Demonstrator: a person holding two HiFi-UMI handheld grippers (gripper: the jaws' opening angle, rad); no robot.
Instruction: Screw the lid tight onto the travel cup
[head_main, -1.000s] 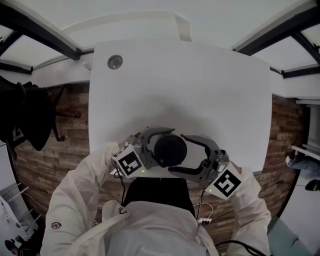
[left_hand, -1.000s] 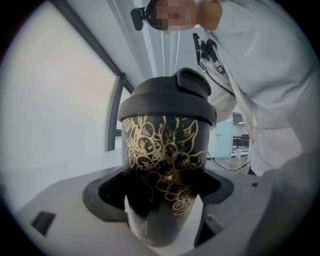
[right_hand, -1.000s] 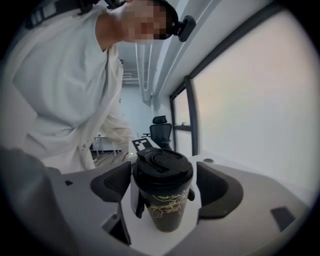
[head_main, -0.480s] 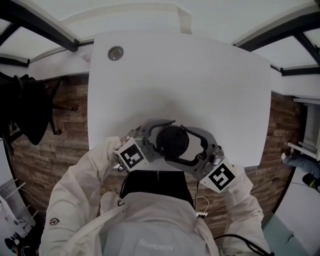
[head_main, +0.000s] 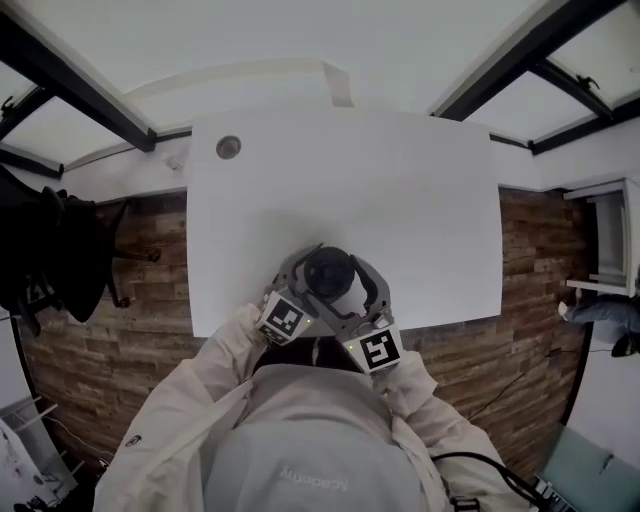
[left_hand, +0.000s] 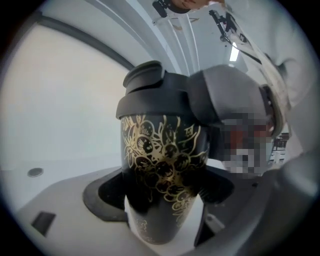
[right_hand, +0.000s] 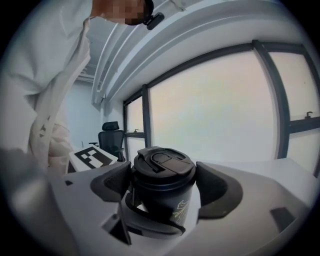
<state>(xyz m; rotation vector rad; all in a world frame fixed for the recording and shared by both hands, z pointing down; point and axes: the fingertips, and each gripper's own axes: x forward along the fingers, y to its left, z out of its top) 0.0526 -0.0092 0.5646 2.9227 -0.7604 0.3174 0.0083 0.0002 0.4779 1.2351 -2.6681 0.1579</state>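
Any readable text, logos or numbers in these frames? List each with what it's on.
Nothing reads clearly.
garment print: one word on the white clothing, too blurred to read.
sleeve emblem: too small to read.
marker cubes: black-and-white square patterns, no letters.
travel cup: gold line drawings, no legible words.
lid: no print visible.

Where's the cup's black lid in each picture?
Head view: the lid sits just below the centre.
Left gripper view: the lid is in the upper middle, on top of the travel cup.
Right gripper view: the lid is low in the centre.
Shared landmark: the white table.
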